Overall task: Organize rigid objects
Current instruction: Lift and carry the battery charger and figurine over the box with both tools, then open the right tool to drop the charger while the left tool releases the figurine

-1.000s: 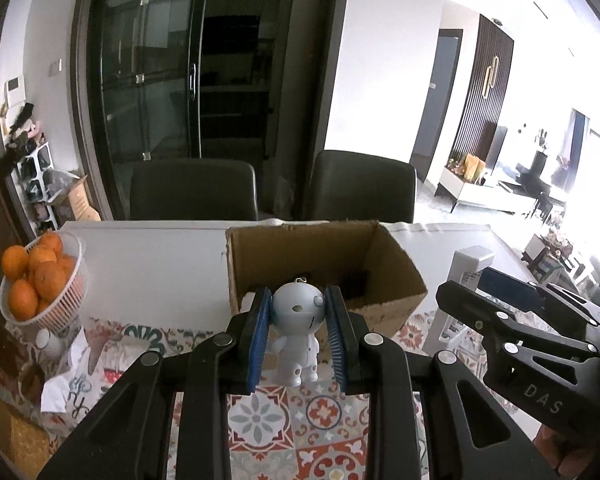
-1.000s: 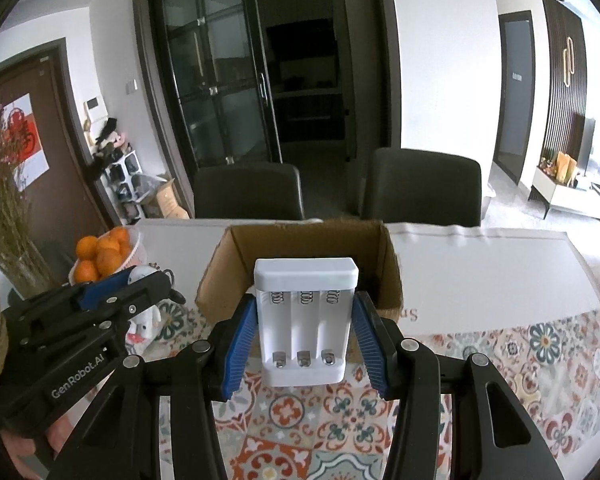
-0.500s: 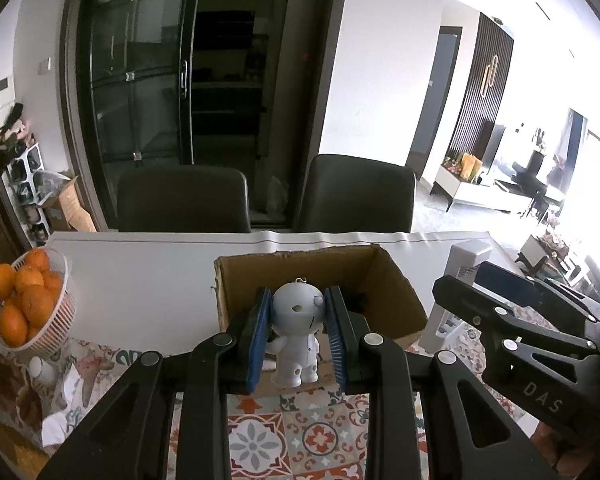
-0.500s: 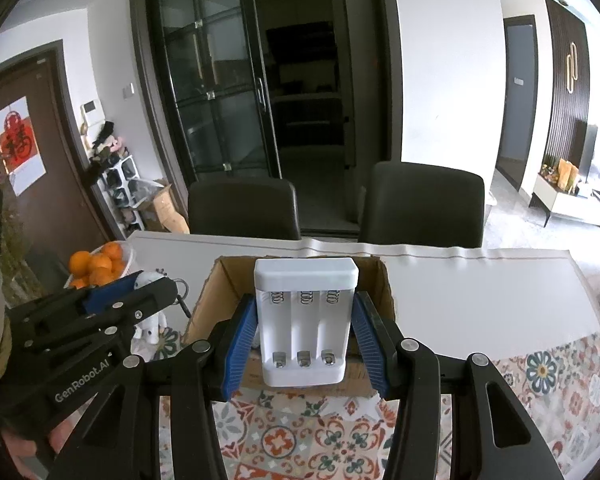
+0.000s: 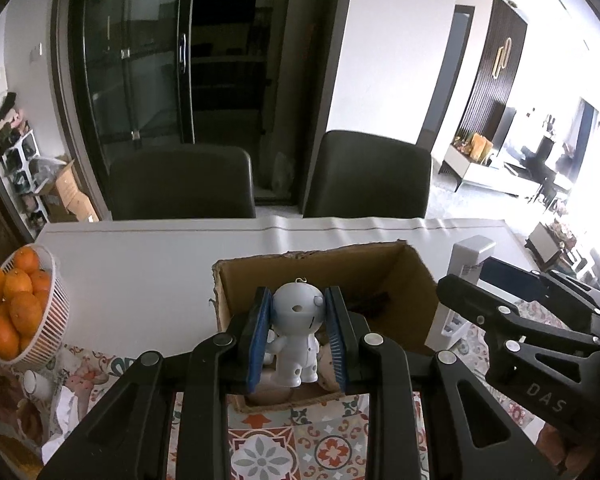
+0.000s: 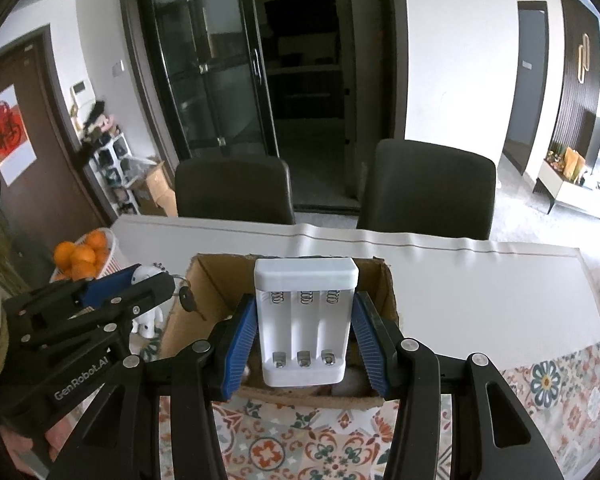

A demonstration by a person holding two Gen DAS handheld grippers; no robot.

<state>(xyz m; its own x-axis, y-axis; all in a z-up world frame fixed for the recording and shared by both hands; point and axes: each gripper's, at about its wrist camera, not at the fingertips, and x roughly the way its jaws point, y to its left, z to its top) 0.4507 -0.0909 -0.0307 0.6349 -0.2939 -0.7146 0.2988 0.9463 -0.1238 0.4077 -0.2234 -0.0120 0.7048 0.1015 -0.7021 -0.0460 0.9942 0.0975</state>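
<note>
Left tool [image 5: 296,344]: I'm gripping the robot figurine [image 5: 297,334], now brought over the cardboard box [image 5: 414,280].
Right tool [image 6: 306,344]: I'm clamping the battery charger [image 6: 306,320], likewise arriving above it; release comes next.

Glossy plastic figurine [image 5: 296,336]; matt cardboard box [image 5: 320,276]

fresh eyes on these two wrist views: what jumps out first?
The left gripper clamps a small white robot figurine just over the near edge of the open cardboard box. The right gripper holds a white three-slot battery holder upright over the same box. At far left, a white basket of oranges adds the one bright colour.
</note>
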